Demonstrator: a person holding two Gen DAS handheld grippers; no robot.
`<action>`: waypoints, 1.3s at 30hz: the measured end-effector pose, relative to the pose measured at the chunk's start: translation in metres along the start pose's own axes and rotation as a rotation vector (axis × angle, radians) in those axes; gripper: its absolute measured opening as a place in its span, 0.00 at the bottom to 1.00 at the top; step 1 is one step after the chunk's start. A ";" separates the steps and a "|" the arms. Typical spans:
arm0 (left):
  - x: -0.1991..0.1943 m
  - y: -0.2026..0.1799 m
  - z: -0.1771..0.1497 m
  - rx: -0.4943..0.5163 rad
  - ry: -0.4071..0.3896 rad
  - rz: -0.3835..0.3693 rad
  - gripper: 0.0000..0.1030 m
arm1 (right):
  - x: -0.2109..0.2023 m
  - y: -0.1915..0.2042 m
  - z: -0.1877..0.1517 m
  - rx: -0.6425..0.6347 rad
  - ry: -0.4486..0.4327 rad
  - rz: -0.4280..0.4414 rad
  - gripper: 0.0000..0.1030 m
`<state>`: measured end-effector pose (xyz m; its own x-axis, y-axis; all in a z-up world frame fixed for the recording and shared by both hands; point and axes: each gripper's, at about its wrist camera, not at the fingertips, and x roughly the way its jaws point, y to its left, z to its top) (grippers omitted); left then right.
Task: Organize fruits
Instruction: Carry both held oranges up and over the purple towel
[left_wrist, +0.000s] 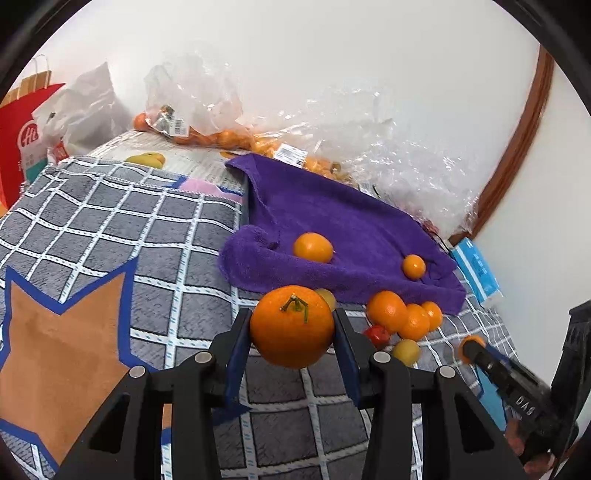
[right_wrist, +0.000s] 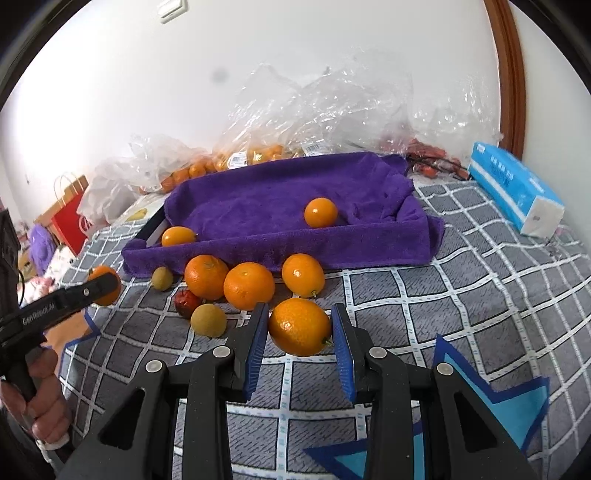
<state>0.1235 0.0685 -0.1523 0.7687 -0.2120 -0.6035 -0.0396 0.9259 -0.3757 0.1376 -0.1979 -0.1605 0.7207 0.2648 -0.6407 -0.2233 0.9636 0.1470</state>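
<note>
While left gripper (left_wrist: 291, 332) clamps stemmed round orange mandarin (left_wrist: 291, 326) and right gripper (right_wrist: 300, 334) clamps oval orange kumquat (right_wrist: 300, 326), we lift both clear, then release low over purple towel-lined tray (right_wrist: 280, 199).

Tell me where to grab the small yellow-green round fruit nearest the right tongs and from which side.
Grip the small yellow-green round fruit across its widest middle, coming from above. It is a smooth ball with a small dark red fruit touching its far-left side and a round orange mandarin close behind, so side approaches look crowded.

Blue tissue pack (right_wrist: 517, 192), red paper bag (left_wrist: 22, 136) (handles up).
</note>
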 end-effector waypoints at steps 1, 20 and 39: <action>-0.001 -0.001 0.000 -0.001 0.009 0.001 0.40 | -0.006 0.001 0.001 0.002 -0.011 0.000 0.34; -0.010 -0.013 0.094 0.043 -0.100 0.120 0.40 | -0.010 0.013 0.105 0.020 -0.147 -0.006 0.34; 0.065 0.004 0.101 -0.049 -0.093 0.035 0.40 | 0.074 -0.025 0.116 0.067 -0.075 -0.018 0.34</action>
<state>0.2380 0.0903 -0.1222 0.8222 -0.1476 -0.5497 -0.0969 0.9154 -0.3907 0.2723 -0.1978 -0.1241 0.7721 0.2468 -0.5857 -0.1672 0.9679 0.1875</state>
